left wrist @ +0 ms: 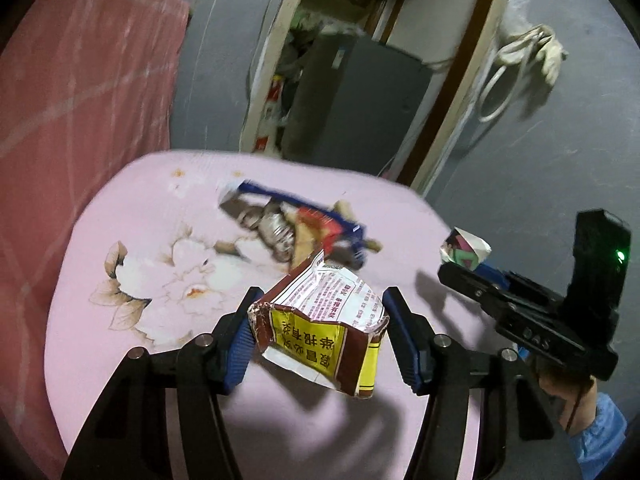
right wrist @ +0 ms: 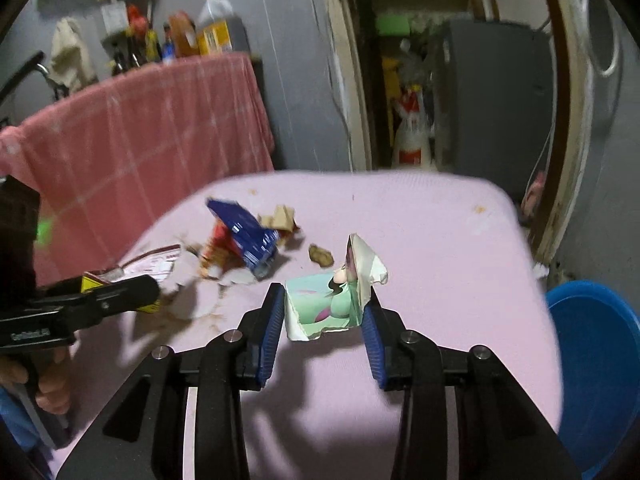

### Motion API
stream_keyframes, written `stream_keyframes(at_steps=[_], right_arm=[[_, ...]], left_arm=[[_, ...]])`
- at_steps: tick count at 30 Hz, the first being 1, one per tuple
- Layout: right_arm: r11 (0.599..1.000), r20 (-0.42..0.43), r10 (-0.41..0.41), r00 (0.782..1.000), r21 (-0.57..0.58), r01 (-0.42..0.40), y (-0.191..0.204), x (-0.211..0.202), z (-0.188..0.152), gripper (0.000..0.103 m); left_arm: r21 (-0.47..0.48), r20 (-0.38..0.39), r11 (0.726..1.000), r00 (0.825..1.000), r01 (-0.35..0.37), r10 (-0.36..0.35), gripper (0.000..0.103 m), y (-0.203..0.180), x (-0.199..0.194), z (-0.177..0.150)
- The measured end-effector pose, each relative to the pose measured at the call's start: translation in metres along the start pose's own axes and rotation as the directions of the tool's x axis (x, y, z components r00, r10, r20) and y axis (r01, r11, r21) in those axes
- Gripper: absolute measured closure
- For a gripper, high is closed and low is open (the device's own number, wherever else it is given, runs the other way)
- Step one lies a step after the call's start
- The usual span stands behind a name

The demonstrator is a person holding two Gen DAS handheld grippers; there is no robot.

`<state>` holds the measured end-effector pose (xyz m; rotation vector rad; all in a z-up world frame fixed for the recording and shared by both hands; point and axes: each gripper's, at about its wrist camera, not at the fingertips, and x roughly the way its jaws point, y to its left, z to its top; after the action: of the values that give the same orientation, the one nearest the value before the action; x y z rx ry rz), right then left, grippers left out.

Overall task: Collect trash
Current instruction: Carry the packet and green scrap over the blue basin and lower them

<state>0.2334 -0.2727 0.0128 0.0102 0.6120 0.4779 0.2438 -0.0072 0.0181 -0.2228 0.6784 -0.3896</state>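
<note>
My left gripper [left wrist: 318, 312] is shut on a torn brown and yellow carton [left wrist: 320, 328] and holds it above the pink table [left wrist: 120, 208]. My right gripper [right wrist: 326, 304] is shut on a torn green and white carton piece [right wrist: 332, 300], also lifted over the table [right wrist: 440, 240]. The right gripper shows in the left wrist view [left wrist: 460, 270] with its carton piece [left wrist: 466, 248]. The left gripper shows in the right wrist view [right wrist: 148, 288] with its carton [right wrist: 152, 264]. A blue and red wrapper pile [left wrist: 296, 224] lies mid-table, and it also shows in the right wrist view [right wrist: 244, 236].
A blue basin [right wrist: 600, 368] stands on the floor right of the table. A pink-covered counter [right wrist: 152, 132] with bottles is to the left. A small brown scrap [right wrist: 321, 255] lies on the table. A doorway [left wrist: 340, 60] opens behind the table.
</note>
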Motion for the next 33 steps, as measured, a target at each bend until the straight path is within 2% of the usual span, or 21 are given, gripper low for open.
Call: stream_keyframes(at_steps=[3, 6, 9, 11, 17, 22, 26, 29, 33], right_arm=[[0.998, 0.109, -0.046, 0.993, -0.036, 0.050, 0.006, -0.033, 0.002, 0.068], [0.995, 0.218, -0.075, 0.973, -0.050, 0.088, 0.007, -0.068, 0.009, 0.068], [0.990, 0.314, -0.105, 0.943, -0.058, 0.130, 0.007, -0.096, 0.015, 0.068], [0.983, 0.383, -0.139, 0.913, -0.061, 0.175, 0.005, -0.120, 0.019, 0.068], [0.959, 0.498, -0.230, 0.836, -0.033, 0.283, -0.011, -0.166, 0.023, 0.068], [0.929, 0.540, -0.319, 0.779, 0.016, 0.369, -0.039, -0.197, 0.018, 0.068], [0.910, 0.542, -0.379, 0.750, 0.069, 0.409, -0.062, -0.212, 0.010, 0.068], [0.894, 0.536, -0.419, 0.732, 0.106, 0.435, -0.079, -0.220, 0.001, 0.068], [0.885, 0.500, -0.455, 0.737, 0.160, 0.437, -0.103, -0.222, -0.013, 0.068]], left_arm=[[0.016, 0.072, 1.000, 0.997, -0.001, 0.000, 0.049, -0.021, -0.014, 0.005], [0.052, 0.167, 0.999, 0.986, -0.016, 0.007, 0.048, -0.049, -0.029, 0.012], [0.085, 0.254, 0.996, 0.967, -0.029, 0.006, 0.048, -0.075, -0.041, 0.018], [0.104, 0.306, 0.994, 0.952, -0.024, -0.009, 0.048, -0.094, -0.047, 0.021], [0.153, 0.412, 0.988, 0.908, 0.006, -0.070, 0.048, -0.146, -0.054, 0.031], [0.205, 0.450, 0.978, 0.882, 0.046, -0.136, 0.048, -0.186, -0.047, 0.036], [0.235, 0.453, 0.969, 0.873, 0.079, -0.182, 0.048, -0.211, -0.033, 0.035], [0.257, 0.440, 0.963, 0.876, 0.087, -0.197, 0.048, -0.228, -0.020, 0.034], [0.255, 0.392, 0.960, 0.896, 0.114, -0.210, 0.048, -0.245, 0.005, 0.032]])
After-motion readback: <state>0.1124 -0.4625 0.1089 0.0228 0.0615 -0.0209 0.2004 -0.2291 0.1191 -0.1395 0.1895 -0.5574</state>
